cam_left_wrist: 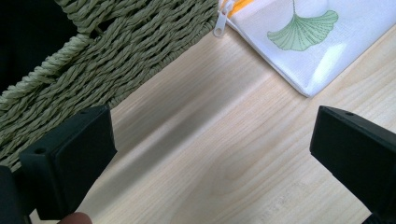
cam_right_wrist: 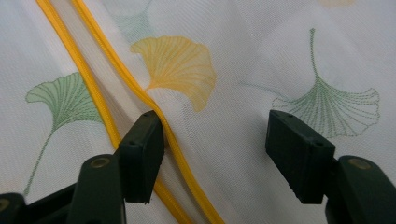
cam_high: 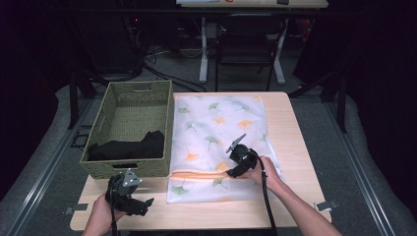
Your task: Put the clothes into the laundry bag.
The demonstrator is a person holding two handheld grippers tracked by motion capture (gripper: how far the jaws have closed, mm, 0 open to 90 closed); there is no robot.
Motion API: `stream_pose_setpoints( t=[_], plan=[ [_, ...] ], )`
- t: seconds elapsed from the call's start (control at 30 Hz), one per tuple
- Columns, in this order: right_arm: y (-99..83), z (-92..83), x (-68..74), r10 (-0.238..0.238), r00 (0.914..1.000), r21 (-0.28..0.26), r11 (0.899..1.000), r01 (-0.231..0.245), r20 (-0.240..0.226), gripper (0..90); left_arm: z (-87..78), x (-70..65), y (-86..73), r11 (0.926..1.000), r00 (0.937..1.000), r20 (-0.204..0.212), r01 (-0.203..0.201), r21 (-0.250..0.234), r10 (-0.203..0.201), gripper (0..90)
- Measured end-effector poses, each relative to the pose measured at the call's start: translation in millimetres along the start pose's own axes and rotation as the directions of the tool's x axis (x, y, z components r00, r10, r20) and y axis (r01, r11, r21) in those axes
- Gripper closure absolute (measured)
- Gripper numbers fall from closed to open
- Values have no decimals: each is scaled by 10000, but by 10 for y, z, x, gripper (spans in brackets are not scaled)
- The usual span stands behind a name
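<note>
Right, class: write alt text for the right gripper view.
The right hand-held gripper presses its open jaws onto a white mesh laundry bag printed with ginkgo leaves, one jaw against the bag's yellow zipper.

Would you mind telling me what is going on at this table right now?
A person works with a gripper in each hand. The right gripper is down on a white mesh laundry bag printed with ginkgo leaves, its jaws straddling the fabric beside the orange zipper, not yet pinching it. The left gripper waits open above the bare wooden table, beside a woven basket holding black clothing.
</note>
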State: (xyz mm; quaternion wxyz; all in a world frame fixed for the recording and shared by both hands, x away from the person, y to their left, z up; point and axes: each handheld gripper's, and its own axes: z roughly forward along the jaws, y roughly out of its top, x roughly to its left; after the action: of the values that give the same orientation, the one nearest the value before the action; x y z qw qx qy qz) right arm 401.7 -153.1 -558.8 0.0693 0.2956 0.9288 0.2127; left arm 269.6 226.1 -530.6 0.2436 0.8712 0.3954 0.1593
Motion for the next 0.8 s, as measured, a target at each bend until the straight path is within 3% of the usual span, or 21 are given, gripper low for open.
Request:
stream_pose_setpoints(
  t=[0.23, 0.4, 0.53, 0.57, 0.73, 0.8],
  plan=[
    [-8, -9, -24, 199, 9998, -136, 9997, -198, 68, 464, 7, -10, 2, 10000, 10000, 8, 16, -13, -16, 2],
    [47, -11, -52, 482, 9987, 168, 9987, -484, 151, 538, -2, -14, -3, 10000, 10000, 20, -34, 0, 34, 2],
    [40, -16, -73, 692, 9973, 32, 9976, -693, 264, 629, -5, -5, -10, 9999, 9998, 155, 92, -114, -90, 3],
    [32, -22, -76, 925, 9951, -11, 9957, -925, 350, 689, -14, -1, -9, 9999, 9996, 265, 54, -102, -51, 3],
    [19, -18, -81, 902, 9950, -233, 9957, -893, 420, 749, -14, 1, -21, 9999, 9995, 309, 110, -99, -107, 8],
    [16, -21, -72, 1128, 9929, -237, 9934, -1119, 391, 795, -5, 15, -20, 9998, 9994, 272, 196, -61, -194, 12]
  ],
)
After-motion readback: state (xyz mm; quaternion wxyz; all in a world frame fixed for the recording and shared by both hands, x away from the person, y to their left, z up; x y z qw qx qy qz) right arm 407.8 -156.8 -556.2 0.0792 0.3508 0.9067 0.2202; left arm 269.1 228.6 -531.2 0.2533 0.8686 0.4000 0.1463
